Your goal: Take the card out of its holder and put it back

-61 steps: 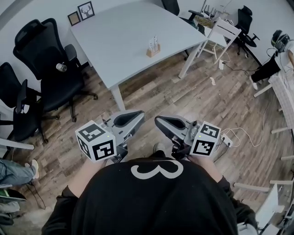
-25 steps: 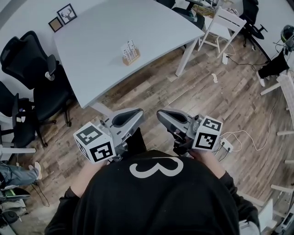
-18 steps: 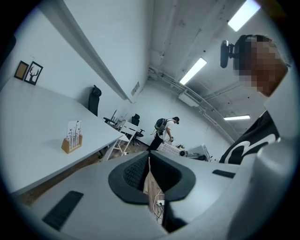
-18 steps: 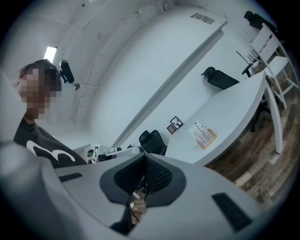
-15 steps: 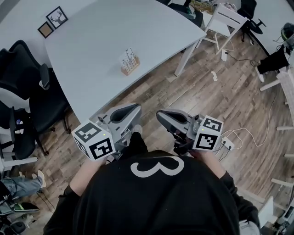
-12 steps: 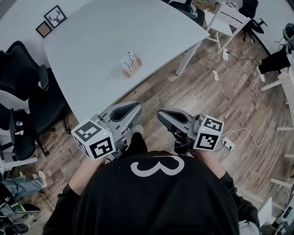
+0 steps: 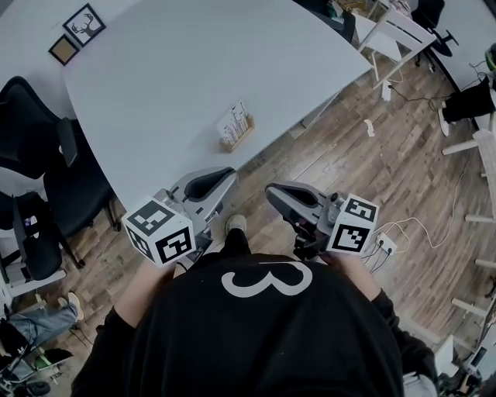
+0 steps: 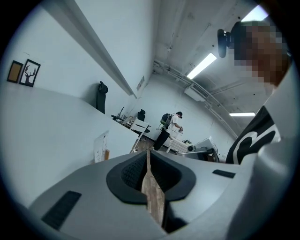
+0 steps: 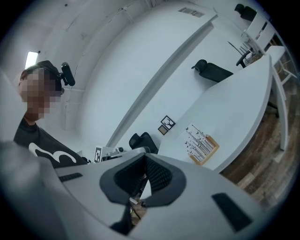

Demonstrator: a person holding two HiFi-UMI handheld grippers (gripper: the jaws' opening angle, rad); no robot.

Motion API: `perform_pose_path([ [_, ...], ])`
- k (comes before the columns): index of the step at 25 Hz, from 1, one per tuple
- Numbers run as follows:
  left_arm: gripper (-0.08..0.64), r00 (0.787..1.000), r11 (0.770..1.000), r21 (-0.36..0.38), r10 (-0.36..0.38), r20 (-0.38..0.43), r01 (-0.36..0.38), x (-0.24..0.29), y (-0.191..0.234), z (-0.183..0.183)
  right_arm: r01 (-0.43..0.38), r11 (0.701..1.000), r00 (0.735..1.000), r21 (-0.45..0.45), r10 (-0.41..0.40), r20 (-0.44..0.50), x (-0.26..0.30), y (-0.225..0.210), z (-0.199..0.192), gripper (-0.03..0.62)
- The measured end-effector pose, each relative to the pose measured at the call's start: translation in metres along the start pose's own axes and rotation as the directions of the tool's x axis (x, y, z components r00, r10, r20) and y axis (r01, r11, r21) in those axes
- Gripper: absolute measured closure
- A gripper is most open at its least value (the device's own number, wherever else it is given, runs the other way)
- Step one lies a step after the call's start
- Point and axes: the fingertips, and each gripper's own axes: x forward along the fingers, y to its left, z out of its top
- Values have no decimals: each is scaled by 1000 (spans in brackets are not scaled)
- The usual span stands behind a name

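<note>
The step in hand seems to be the approach: carry both grippers forward over the table (image 7: 178,70), opening one only as it nears the card (image 7: 232,122), which stands in its wooden holder (image 7: 242,139) ahead, between them and well apart. The left gripper (image 7: 204,183) and right gripper (image 7: 290,195) have their jaws together, holding nothing.

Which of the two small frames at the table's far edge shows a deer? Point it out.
The bigger, black-rimmed frame with the white picture; the smaller frame beside it holds only a plain brown panel.
</note>
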Motion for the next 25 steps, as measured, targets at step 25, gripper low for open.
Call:
perform_pose_path([
  [25,459,981,991,52,132,-143,-125,52,133,-14,89,995,995,54,-91,41,43,-60,35,581],
])
